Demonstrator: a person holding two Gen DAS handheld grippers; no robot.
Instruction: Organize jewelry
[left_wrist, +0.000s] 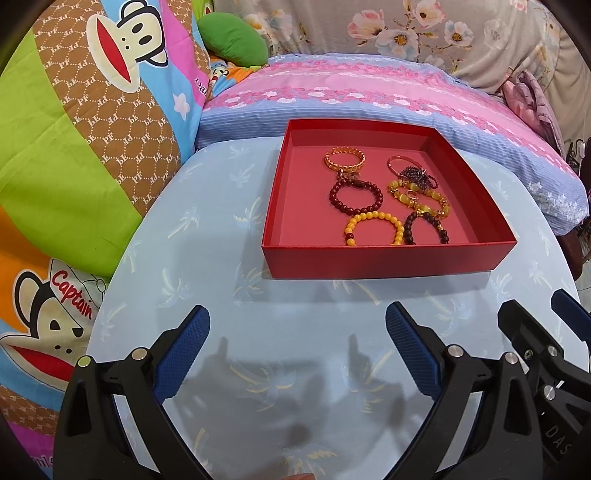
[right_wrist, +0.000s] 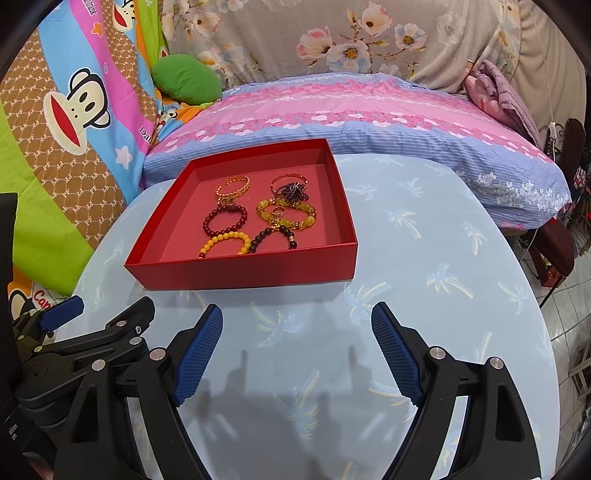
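Left gripper (left_wrist: 297, 325), jaws wide and empty, sits low in the frame. Mid-frame, the shallow red cardboard tray (left_wrist: 388, 254) holds all the beaded bracelets (left_wrist: 375, 229). Right gripper (right_wrist: 297, 323) also gapes. Likely only untangling remains: pinch one strand, lift slowly.

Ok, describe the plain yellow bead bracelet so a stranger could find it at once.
Find the red box on the light blue table. Inside, look along the wall nearest the grippers: the yellow bracelet lies there, left of a dark bead bracelet. Its beads are opaque, even and plain yellow, unlike the glossier yellow-and-gold bracelet behind it.
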